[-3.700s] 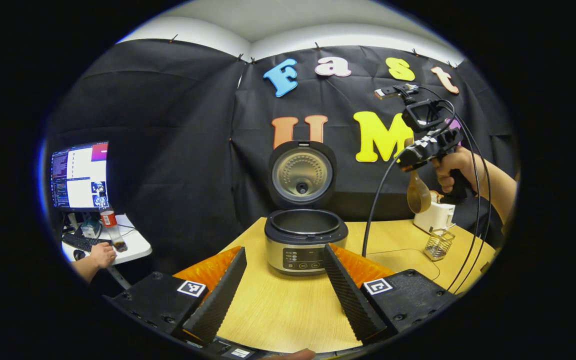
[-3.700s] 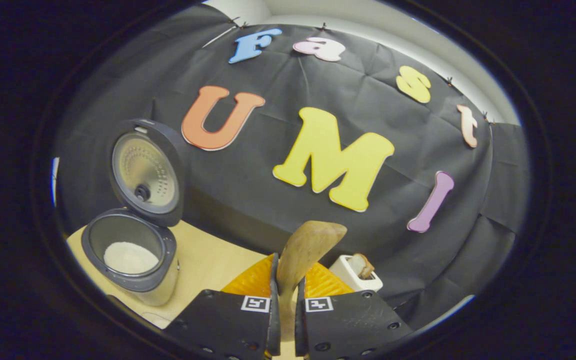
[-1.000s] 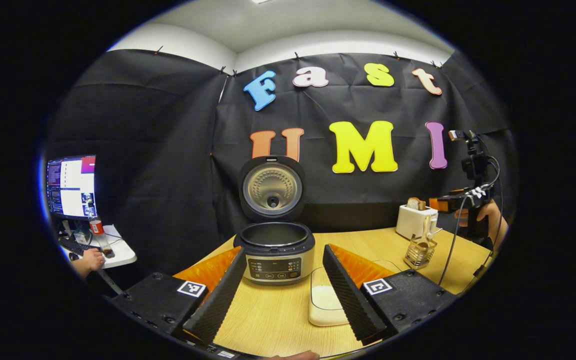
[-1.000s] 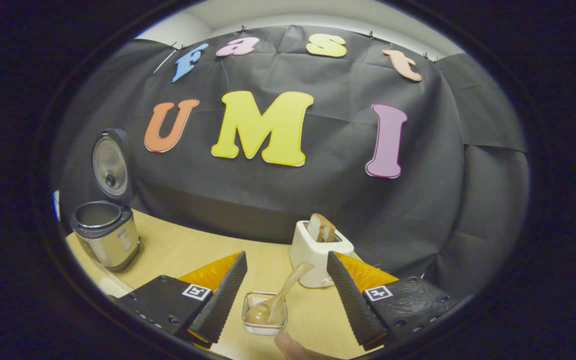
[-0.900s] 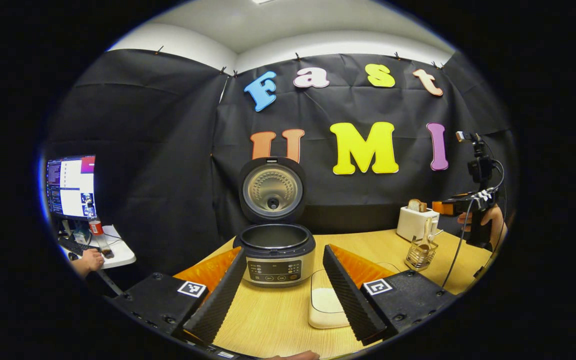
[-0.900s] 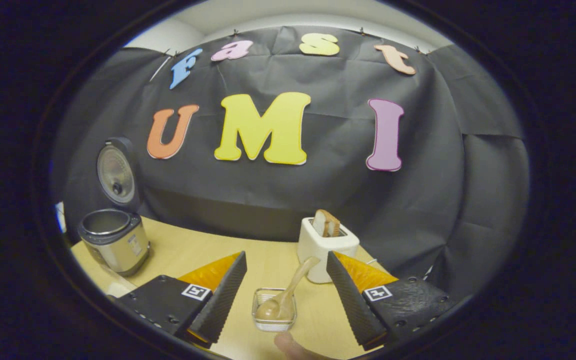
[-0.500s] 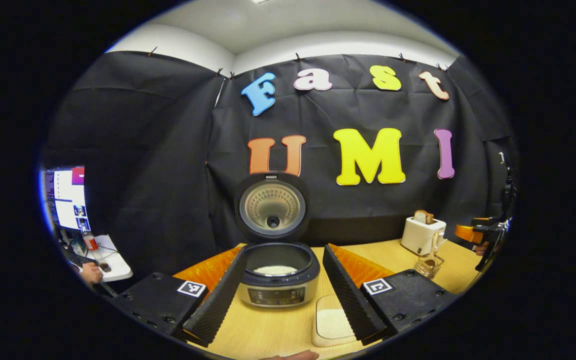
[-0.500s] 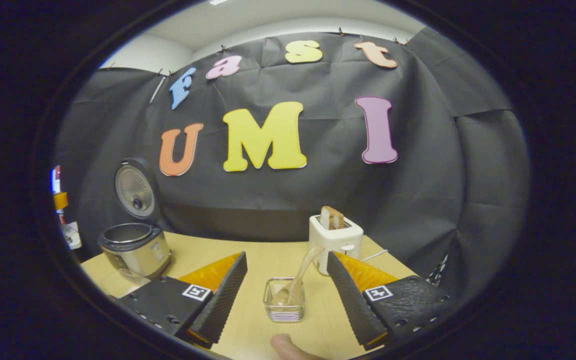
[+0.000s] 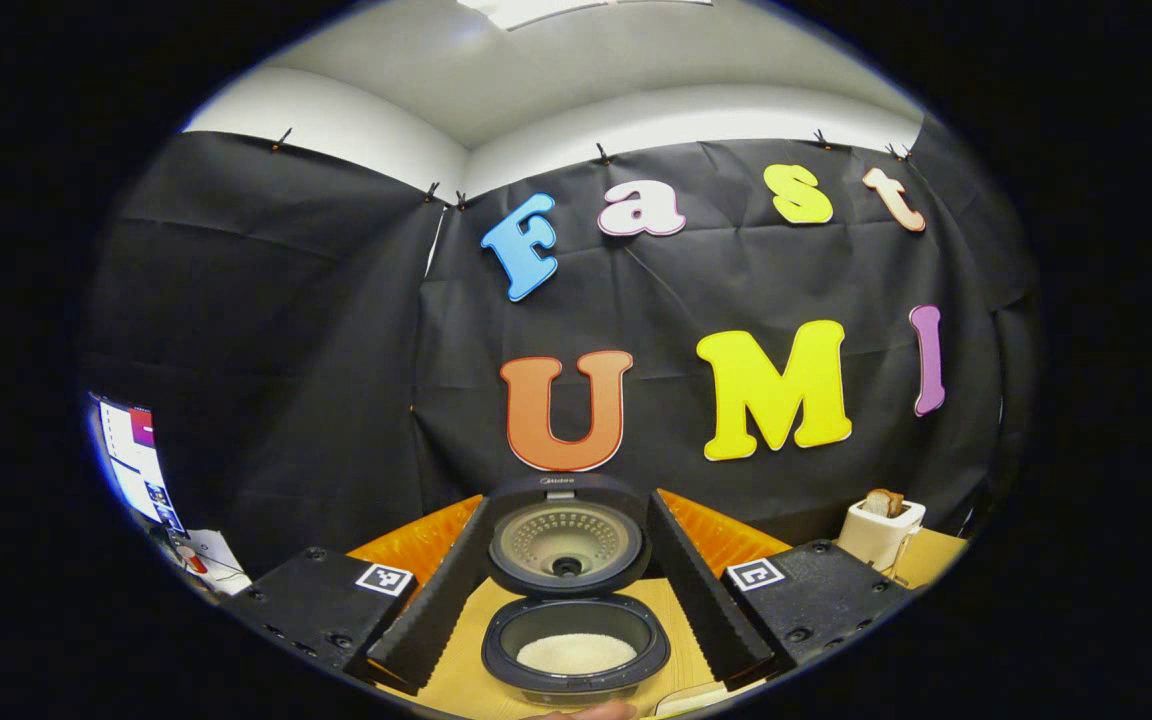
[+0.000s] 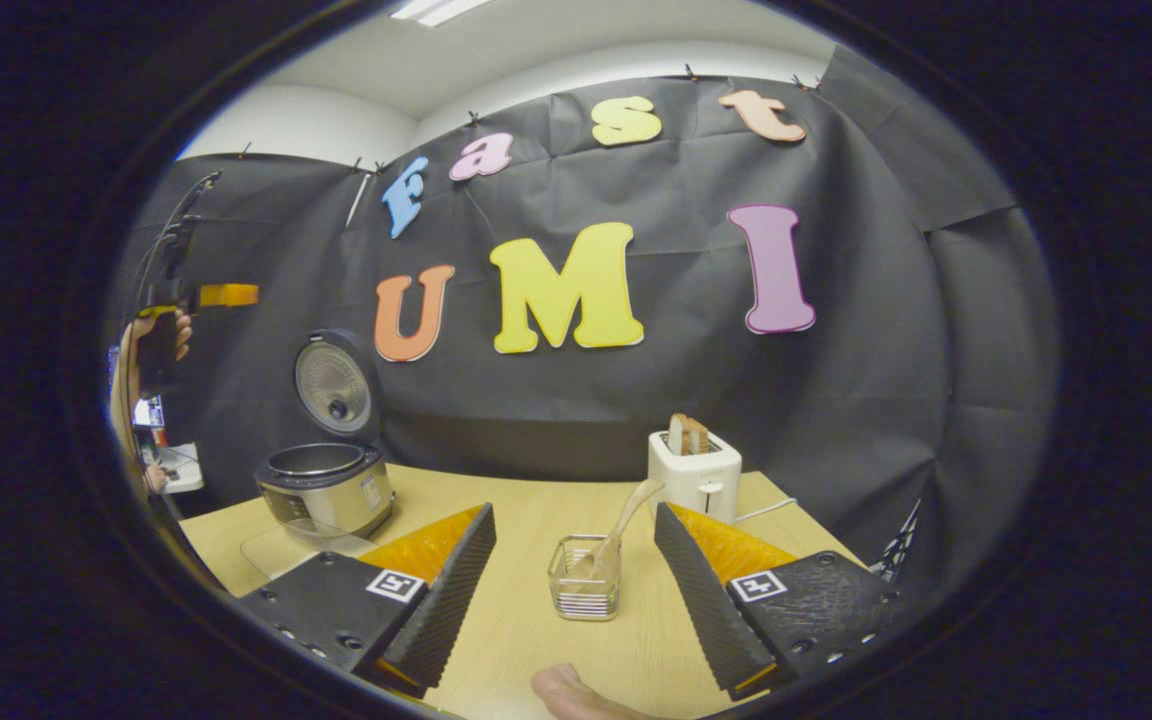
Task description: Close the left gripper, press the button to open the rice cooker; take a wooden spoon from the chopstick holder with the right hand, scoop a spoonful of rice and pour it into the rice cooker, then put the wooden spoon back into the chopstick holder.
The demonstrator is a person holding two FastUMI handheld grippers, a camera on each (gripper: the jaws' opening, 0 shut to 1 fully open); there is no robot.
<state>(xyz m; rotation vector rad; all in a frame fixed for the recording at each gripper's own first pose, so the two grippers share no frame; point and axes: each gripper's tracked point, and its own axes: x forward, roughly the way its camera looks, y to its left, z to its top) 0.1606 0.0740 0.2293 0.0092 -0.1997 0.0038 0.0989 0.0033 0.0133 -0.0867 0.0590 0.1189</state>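
- Released since a second ago, the wooden spoon [image 10: 617, 528] leans bowl-down in the chopstick holder [image 10: 584, 591] on the desk [image 10: 526, 620], its handle resting on the rim.
- Right tool [image 10: 576, 590] has backed off, fingers apart and empty.
- Left tool [image 9: 568, 590], also apart, has lifted above the rice cooker [image 9: 574, 645], whose lid [image 9: 565, 536] stands open over the rice [image 9: 576, 652] inside, so the job looks finished.
- Toaster [image 10: 693, 470] stands behind.

Even overhead light from a ceiling panel [image 9: 536, 10], table [image 10: 536, 520] bright with soft faint shadows, black cloth soaking up light, mild sheen on the cooker lid [image 9: 566, 535], both views sharp centrally, heavy fisheye bending and dimming at the edges.
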